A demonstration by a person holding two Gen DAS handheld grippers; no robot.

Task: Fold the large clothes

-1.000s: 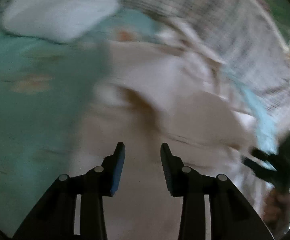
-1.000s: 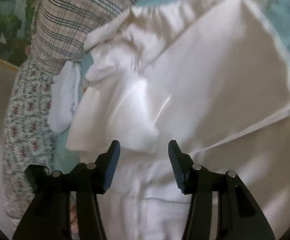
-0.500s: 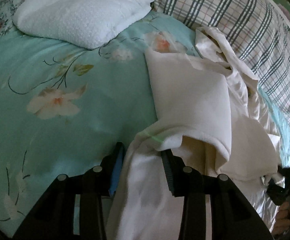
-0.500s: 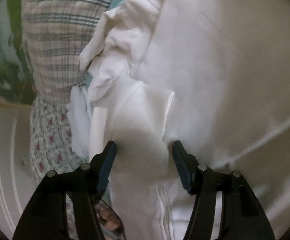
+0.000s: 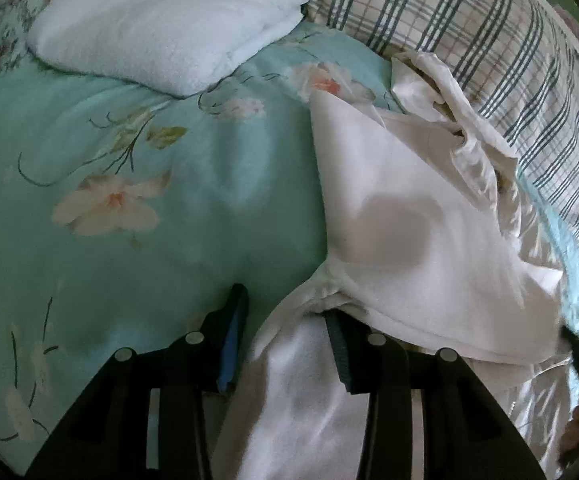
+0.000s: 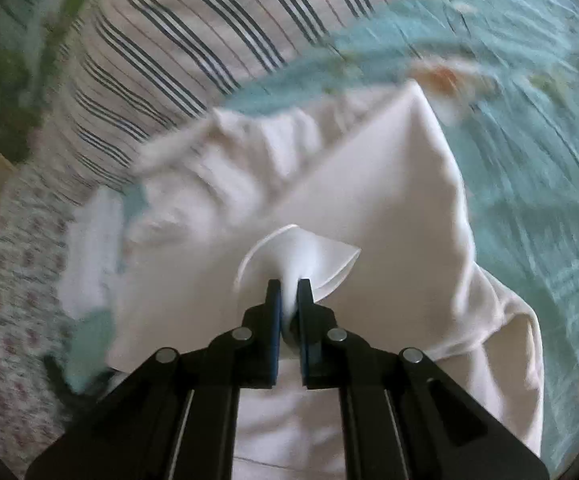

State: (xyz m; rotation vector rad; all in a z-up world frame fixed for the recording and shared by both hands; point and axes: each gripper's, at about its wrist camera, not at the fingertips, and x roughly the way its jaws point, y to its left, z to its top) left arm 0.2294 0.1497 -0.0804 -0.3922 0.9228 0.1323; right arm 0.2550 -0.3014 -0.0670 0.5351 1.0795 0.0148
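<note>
Your left wrist camera looks steeply down along its fingers, close over the teal floral bedsheet (image 5: 137,240), with the white garment (image 5: 417,240) on its right half. Your right wrist camera tilts down too, even closer, the garment (image 6: 389,208) filling its centre. Both views share that garment, the sheet and the plaid pillow (image 5: 469,20) along the top.
</note>
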